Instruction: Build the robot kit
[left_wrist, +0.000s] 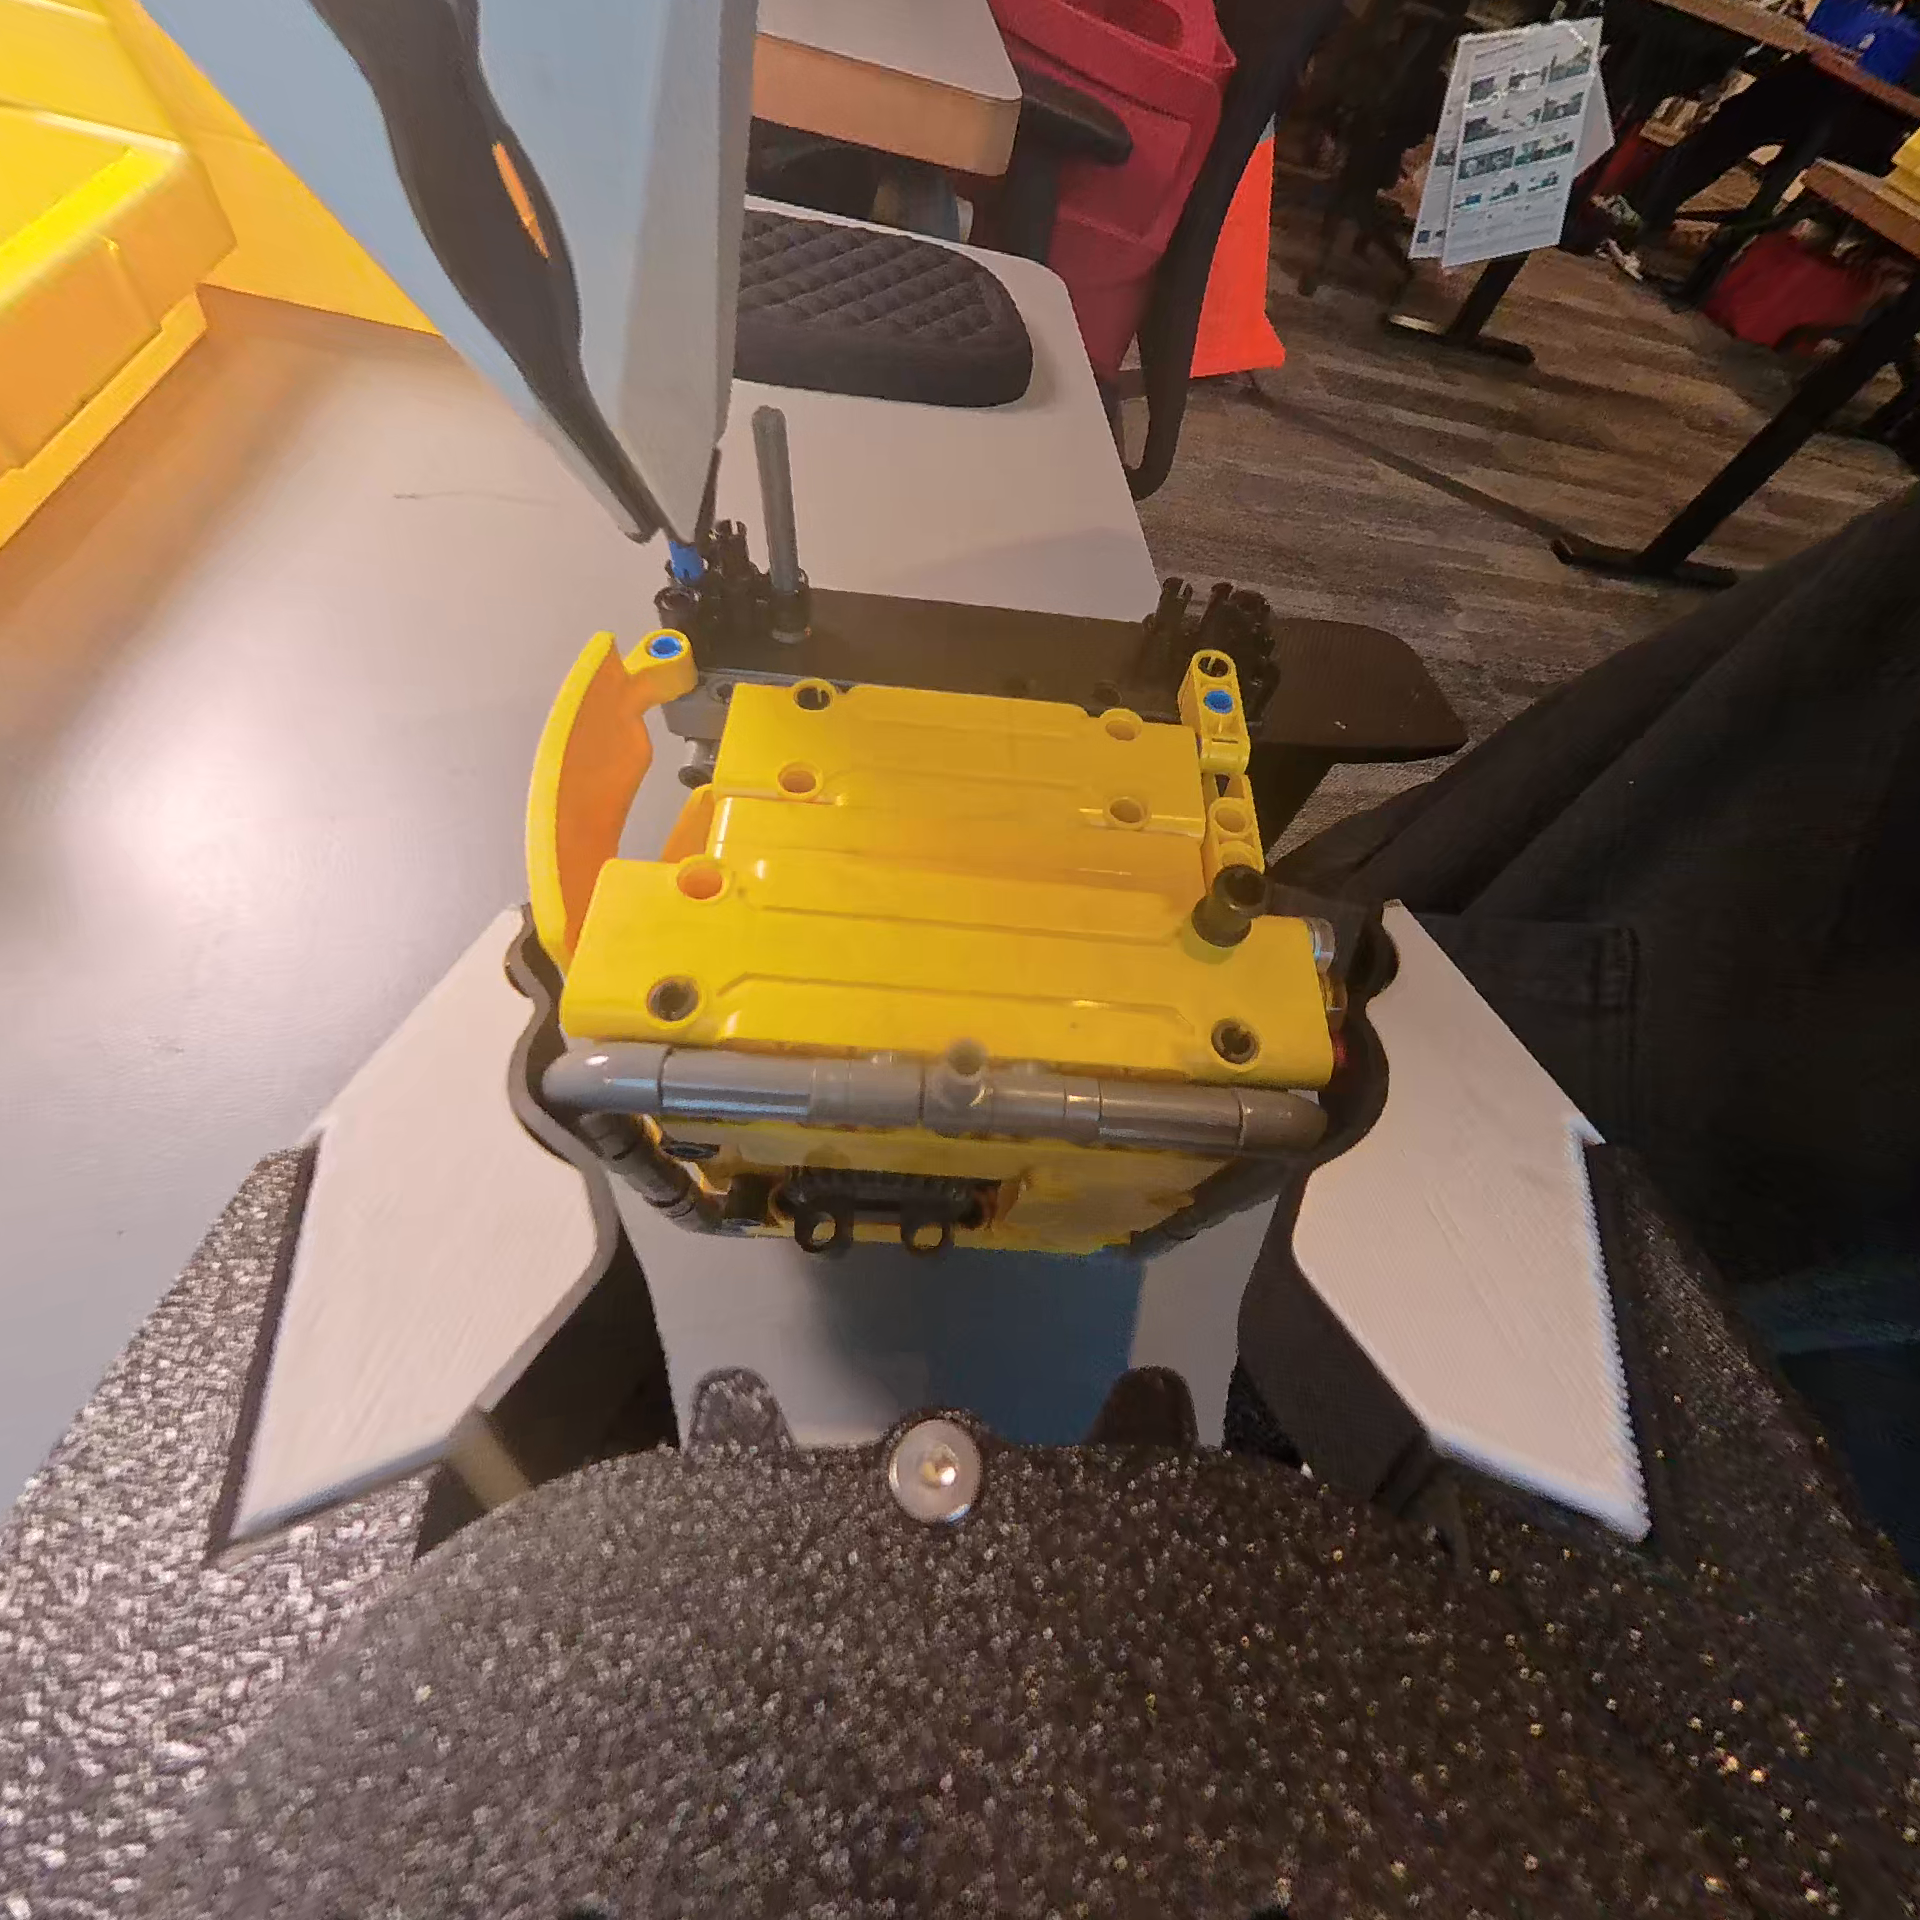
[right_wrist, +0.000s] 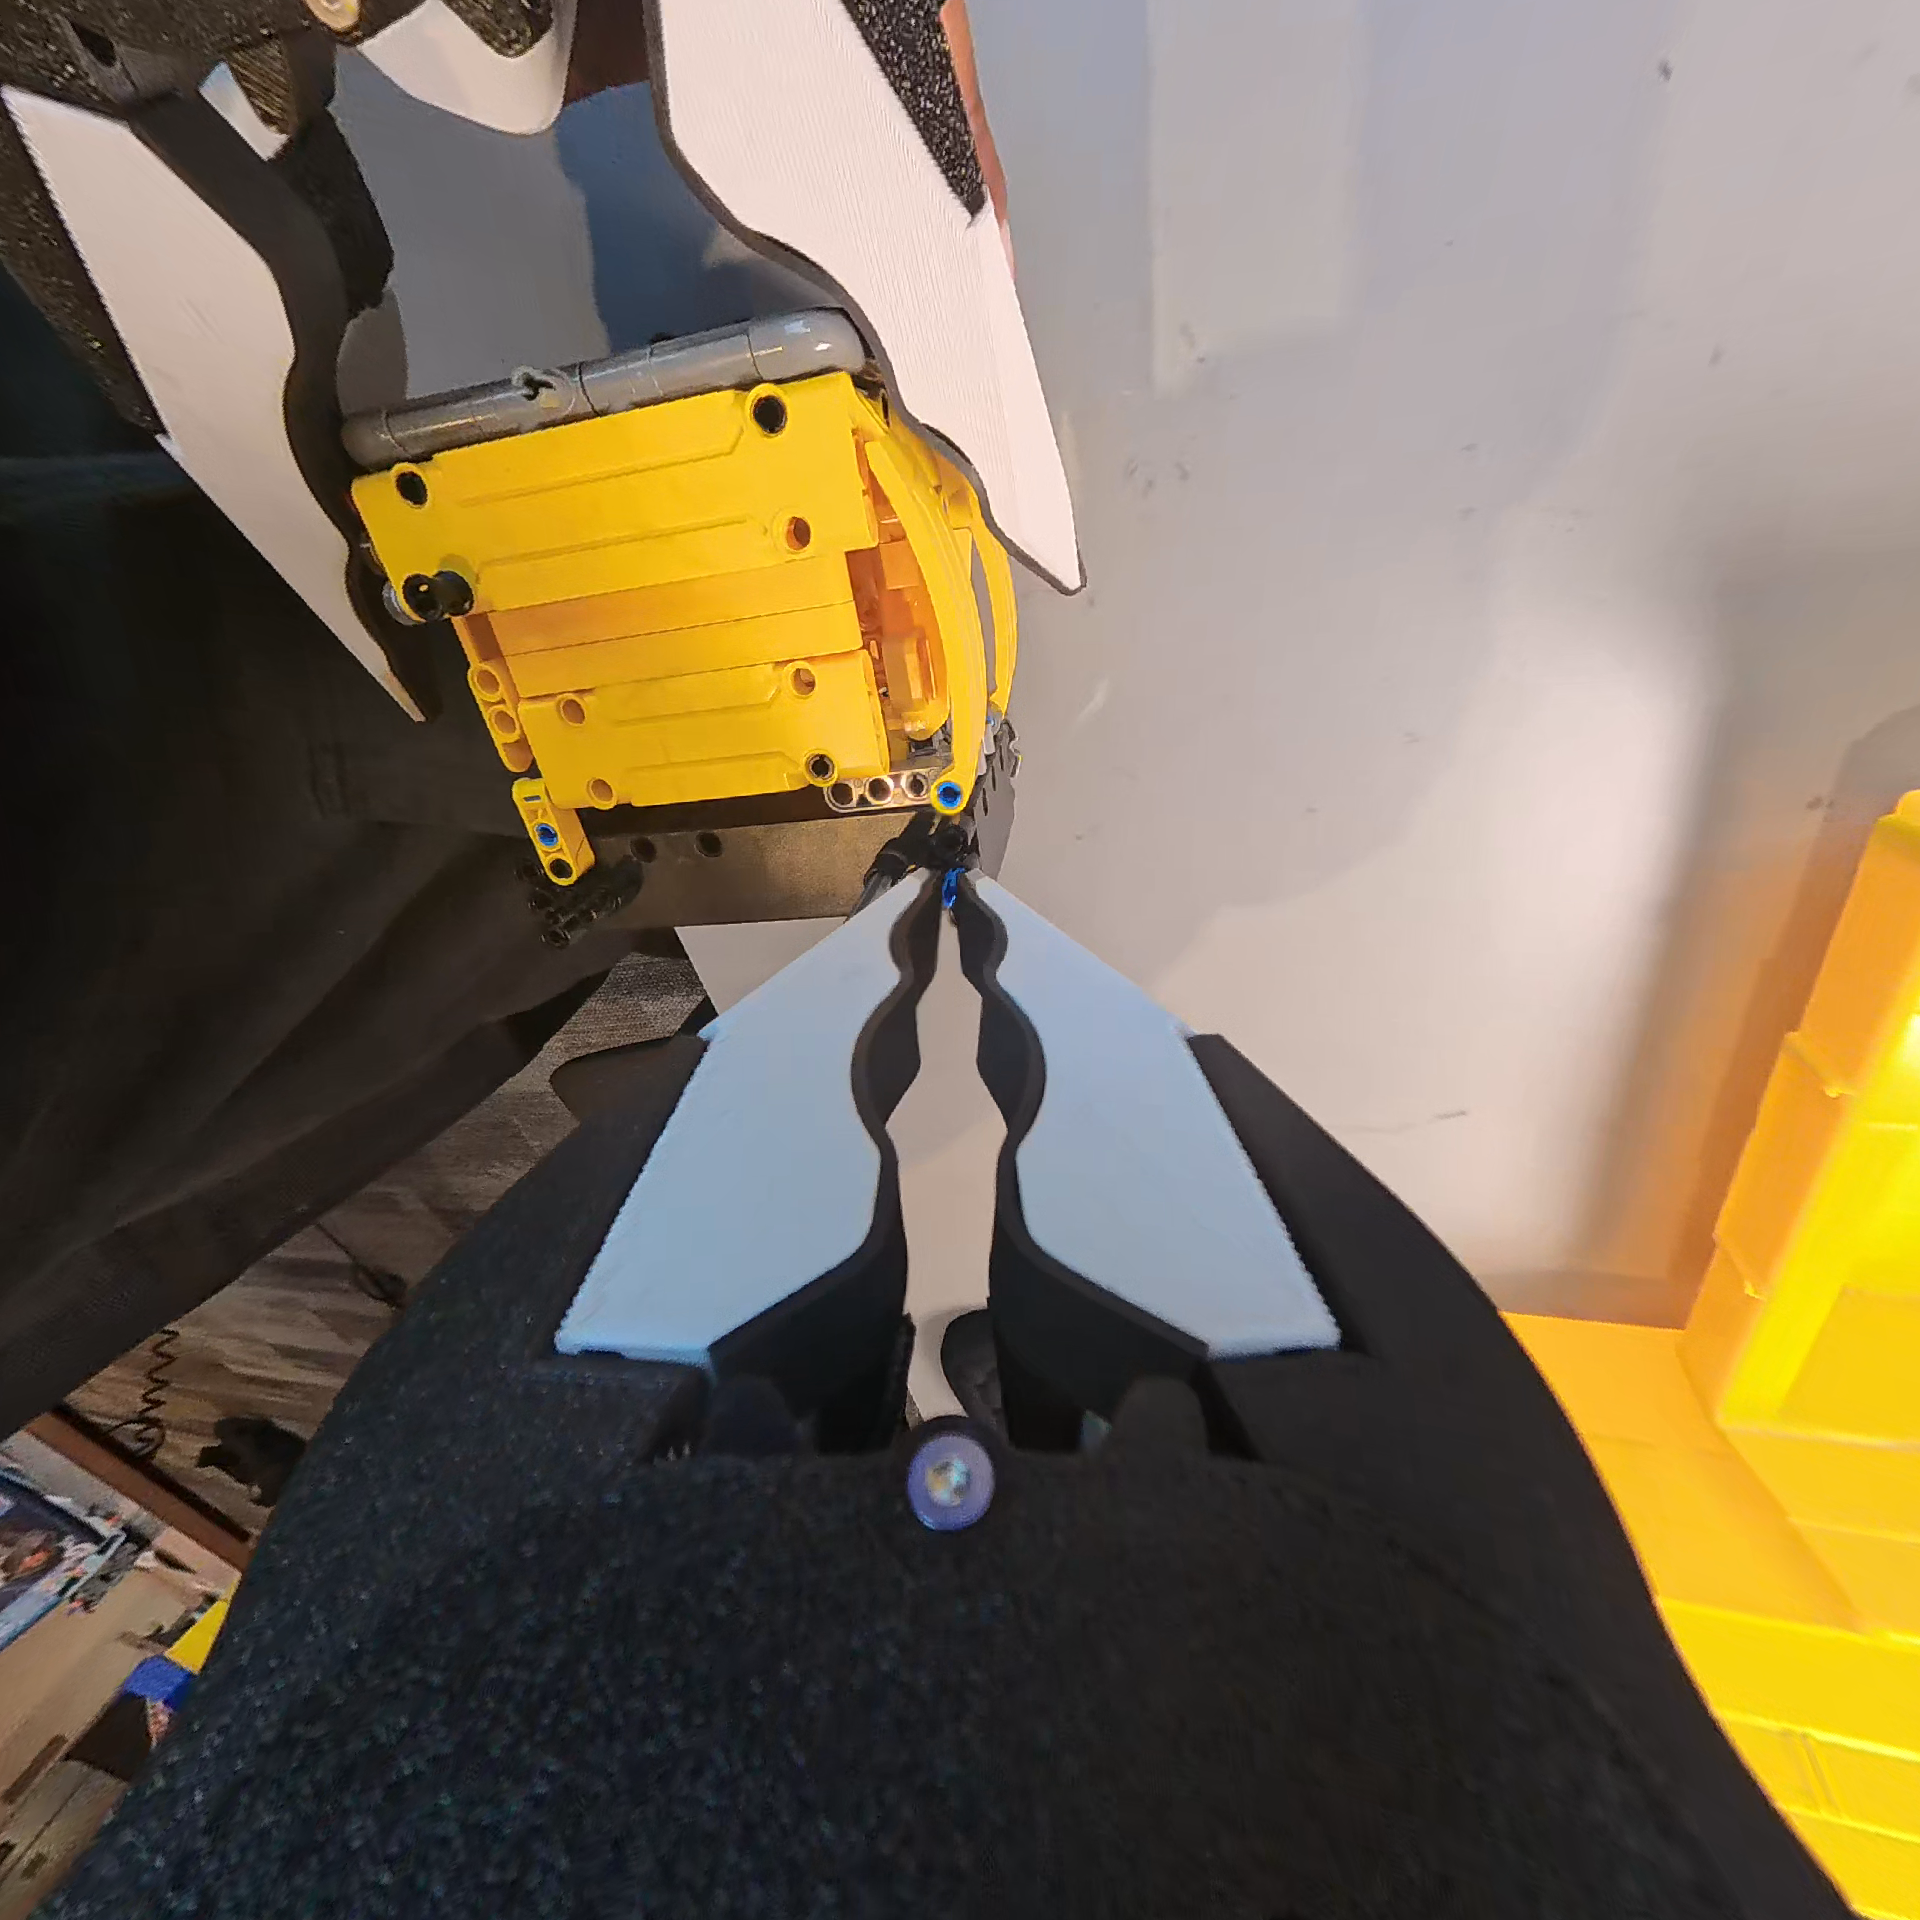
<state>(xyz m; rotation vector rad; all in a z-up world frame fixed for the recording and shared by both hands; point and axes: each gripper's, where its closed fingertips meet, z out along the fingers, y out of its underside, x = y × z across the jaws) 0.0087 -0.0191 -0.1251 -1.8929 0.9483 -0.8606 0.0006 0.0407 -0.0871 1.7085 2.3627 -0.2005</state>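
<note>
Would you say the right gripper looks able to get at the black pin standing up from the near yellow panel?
Probably yes. The black pin stands exposed on the yellow model beside the left gripper. The right gripper, shut on a blue pin, would have to release first.

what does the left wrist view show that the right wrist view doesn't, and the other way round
Only the left wrist view shows the black chair seat, a standing printed sheet and a tall black rod on the model's far edge. Only the right wrist view shows the full right gripper, its fingertips pinched on a small blue pin. Both show the yellow brick model clamped at its sides in the left gripper, the grey bar along one edge, the white table and the yellow bins.
</note>
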